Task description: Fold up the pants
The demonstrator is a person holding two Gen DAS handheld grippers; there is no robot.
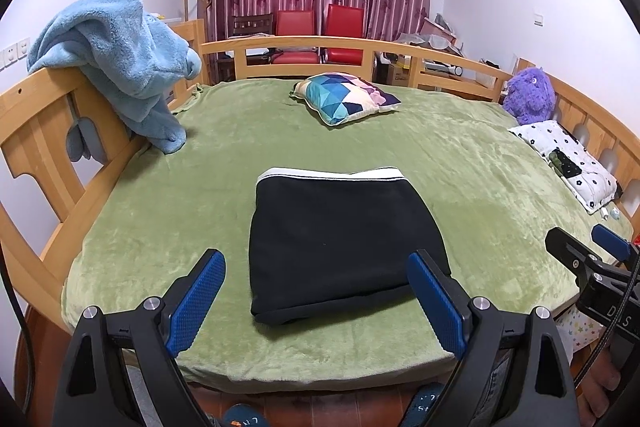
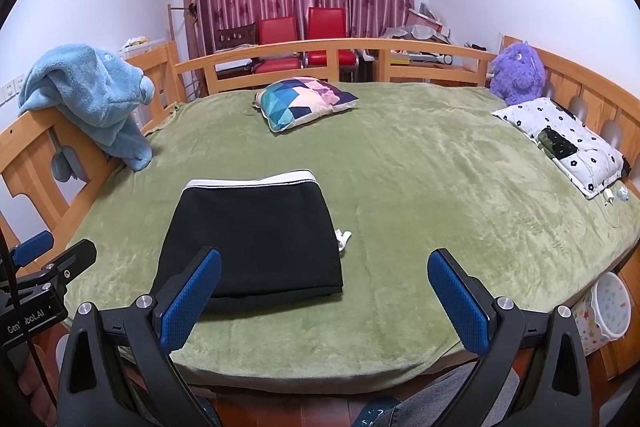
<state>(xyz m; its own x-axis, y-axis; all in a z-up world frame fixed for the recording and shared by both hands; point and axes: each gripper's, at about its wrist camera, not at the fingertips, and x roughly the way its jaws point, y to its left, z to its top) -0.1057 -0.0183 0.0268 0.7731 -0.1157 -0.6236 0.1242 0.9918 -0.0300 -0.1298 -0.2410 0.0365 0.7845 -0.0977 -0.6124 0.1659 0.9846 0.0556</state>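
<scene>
The black pants lie folded into a compact rectangle on the green bed cover, their white waistband at the far edge. They also show in the right wrist view, with a small white tag or drawstring sticking out at their right side. My left gripper is open and empty, held just above the near edge of the pants, one finger on each side. My right gripper is open and empty, to the right of the pants near the bed's front edge. It also shows at the right in the left wrist view.
A green blanket covers the wooden-railed bed. A blue fleece hangs over the left rail. A patterned cushion lies far centre. A purple plush toy and a floral pillow sit right. A star-patterned bin stands beside the bed.
</scene>
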